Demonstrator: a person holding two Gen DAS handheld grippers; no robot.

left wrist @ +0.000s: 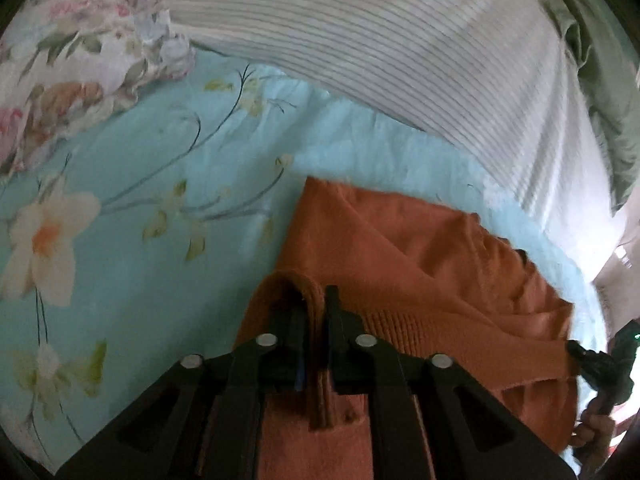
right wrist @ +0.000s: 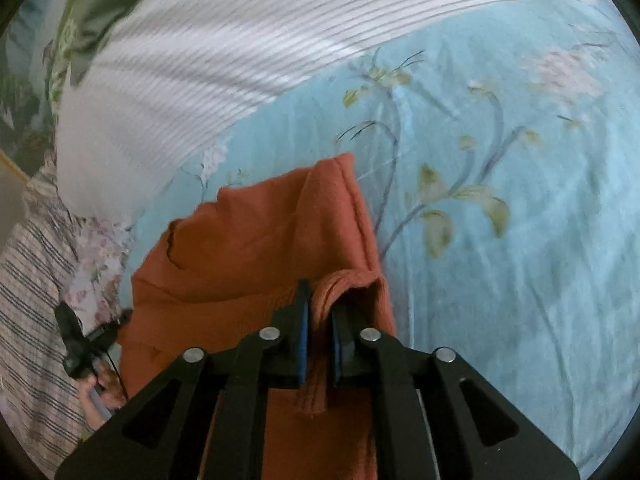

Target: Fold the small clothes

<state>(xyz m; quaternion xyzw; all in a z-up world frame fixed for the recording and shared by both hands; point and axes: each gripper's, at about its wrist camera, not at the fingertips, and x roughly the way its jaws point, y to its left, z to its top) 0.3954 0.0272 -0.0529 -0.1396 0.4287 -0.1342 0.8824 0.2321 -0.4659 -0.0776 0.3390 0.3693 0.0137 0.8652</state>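
Orange garment (left wrist: 420, 248), a small knit piece with a ribbed band, lies on the blue floral sheet (left wrist: 132, 152) directly ahead of and beneath both grippers, its far edge reaching toward a striped white cloth (left wrist: 400, 40) beyond. Left gripper (left wrist: 316, 320) has a folded hem edge standing between its jaws, which are narrowly apart; whether the pads press on the fabric cannot be told. Right gripper (right wrist: 320, 320) shows the same: a bunched edge between the blue pads, jaws narrowly apart, contact unclear. Judged from the drape and creases, the fabric is light, soft and limp, with no stiffness to hold a shape; it will sag between two grip points and may slip from a loose pinch. The knit looks slightly grippy, not slick, and not fragile. Best holds appear to be the doubled hem or the ribbed band at the near corners, one per gripper, keeping the edge taut.
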